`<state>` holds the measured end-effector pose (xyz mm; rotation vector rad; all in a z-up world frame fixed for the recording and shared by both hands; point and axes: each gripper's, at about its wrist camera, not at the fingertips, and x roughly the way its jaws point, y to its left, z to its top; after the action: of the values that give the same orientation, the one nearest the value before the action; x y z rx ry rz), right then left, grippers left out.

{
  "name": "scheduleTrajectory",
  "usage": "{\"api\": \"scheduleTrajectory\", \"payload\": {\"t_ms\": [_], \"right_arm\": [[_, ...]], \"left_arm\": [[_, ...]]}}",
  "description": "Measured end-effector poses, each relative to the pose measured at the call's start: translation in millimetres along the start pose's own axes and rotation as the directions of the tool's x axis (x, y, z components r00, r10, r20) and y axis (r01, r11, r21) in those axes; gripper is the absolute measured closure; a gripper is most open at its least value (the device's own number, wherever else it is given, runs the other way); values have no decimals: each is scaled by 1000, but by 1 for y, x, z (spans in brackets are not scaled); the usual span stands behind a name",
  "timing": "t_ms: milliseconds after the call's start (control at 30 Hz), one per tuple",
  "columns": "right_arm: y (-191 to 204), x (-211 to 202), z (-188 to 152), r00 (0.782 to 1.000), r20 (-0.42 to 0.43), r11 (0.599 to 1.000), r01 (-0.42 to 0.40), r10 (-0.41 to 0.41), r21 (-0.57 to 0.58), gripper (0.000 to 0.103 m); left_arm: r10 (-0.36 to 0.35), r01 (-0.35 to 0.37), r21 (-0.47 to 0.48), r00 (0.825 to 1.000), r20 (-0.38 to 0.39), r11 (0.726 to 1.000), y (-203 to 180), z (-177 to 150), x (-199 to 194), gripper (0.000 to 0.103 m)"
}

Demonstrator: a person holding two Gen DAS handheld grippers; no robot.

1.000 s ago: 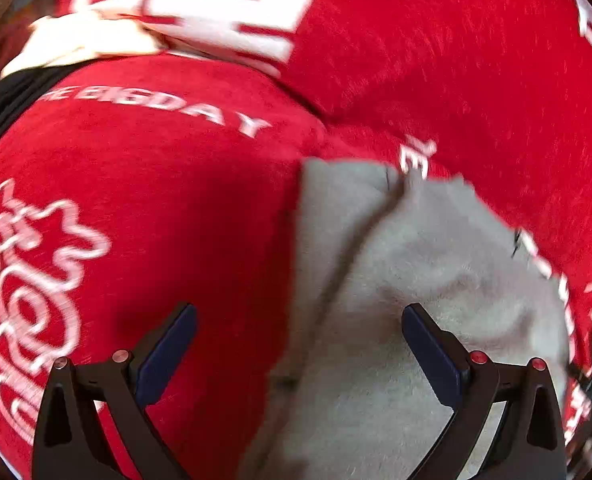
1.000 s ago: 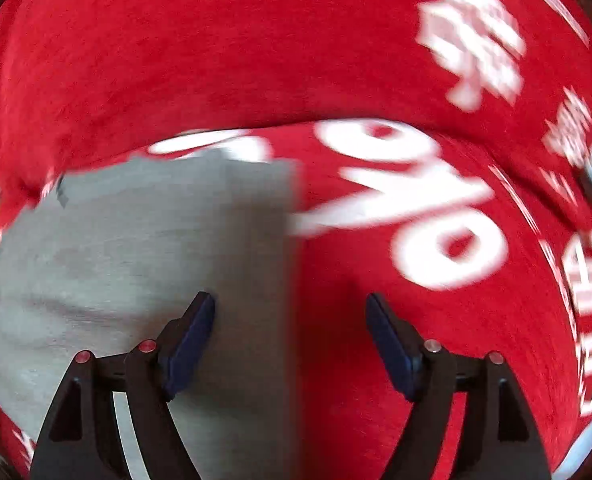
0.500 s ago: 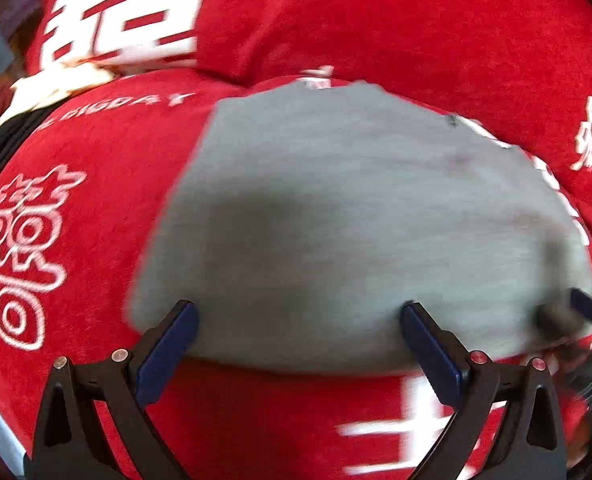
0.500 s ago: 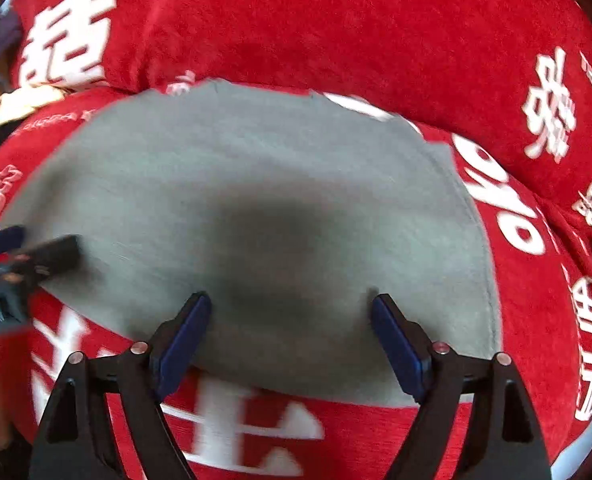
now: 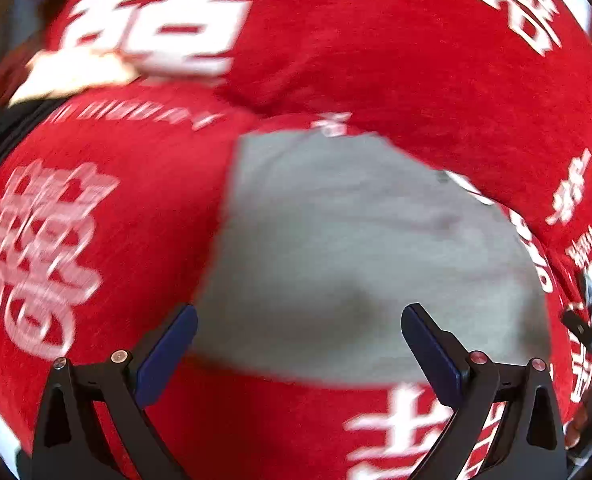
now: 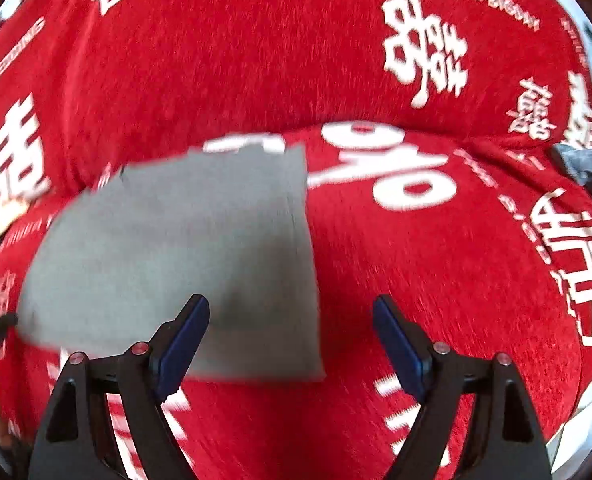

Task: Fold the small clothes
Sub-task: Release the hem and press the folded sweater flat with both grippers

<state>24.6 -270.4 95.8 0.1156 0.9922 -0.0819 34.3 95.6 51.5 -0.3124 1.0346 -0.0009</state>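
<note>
Both tools spread, left (image 5: pixel 299 340), right (image 6: pixel 291 330), over grey cloth (image 5: pixel 355 248); only right view shows denim (image 6: pixel 587 172).

Both my wrist feeds are bright and evenly lit, colours saturated, yet motion blur smears the white lettering and the edges of the grey cloth (image 5: pixel 359 248) — worst low down. Fisheye bulge bends everything outward, the corners go black, and only the fingers (image 6: pixel 184 336) look crisp — a soft shadow sits on the cloth between them.
</note>
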Motion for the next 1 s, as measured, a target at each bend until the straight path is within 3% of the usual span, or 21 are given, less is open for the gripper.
{"api": "scheduleTrajectory", "payload": {"t_ms": [133, 233, 267, 367, 467, 533, 600, 667, 733, 800, 900, 1000], "right_arm": [[46, 23, 20, 998, -14, 996, -68, 67, -56, 17], [79, 59, 39, 997, -78, 989, -37, 26, -142, 17], [85, 76, 46, 993, -114, 989, -28, 12, -145, 17], [85, 119, 63, 978, -206, 993, -15, -10, -121, 17], [83, 141, 85, 981, -189, 992, 30, -53, -122, 16], [81, 160, 103, 972, -228, 994, 35, -57, -100, 12], [76, 176, 113, 965, -258, 997, 21, -38, -71, 1], [77, 188, 118, 964, -261, 996, 36, -57, -86, 0], [81, 188, 119, 964, -245, 989, 80, -108, -122, 0], [76, 173, 116, 973, -216, 996, 63, -77, -68, 1], [66, 124, 92, 994, -106, 1000, -11, 12, 9, 1], [67, 92, 58, 996, -71, 999, -46, 47, 8, 1]], "left_arm": [[35, -33, 45, 998, -61, 998, -37, 39, 44, 0], [66, -63, 22, 987, -146, 998, -43, 54, 75, 0], [93, -89, 37, 986, -137, 995, -46, 59, 80, 0], [153, -140, 89, 973, -172, 986, -51, 77, 104, 0], [152, -143, 62, 973, -176, 988, -46, 97, 123, 0], [174, -168, 49, 967, -186, 985, -45, 109, 135, 0], [191, -186, 47, 962, -196, 982, -46, 119, 145, 0], [180, -175, 43, 959, -220, 984, -44, 126, 143, 0], [110, -111, 8, 975, -193, 994, -36, 127, 121, 0], [50, -54, -38, 994, -97, 998, -16, 119, 80, 0], [43, -48, -69, 997, -64, 996, 22, 96, 48, 0], [52, -65, -120, 992, -114, 991, 64, 73, 54, 0]]}}
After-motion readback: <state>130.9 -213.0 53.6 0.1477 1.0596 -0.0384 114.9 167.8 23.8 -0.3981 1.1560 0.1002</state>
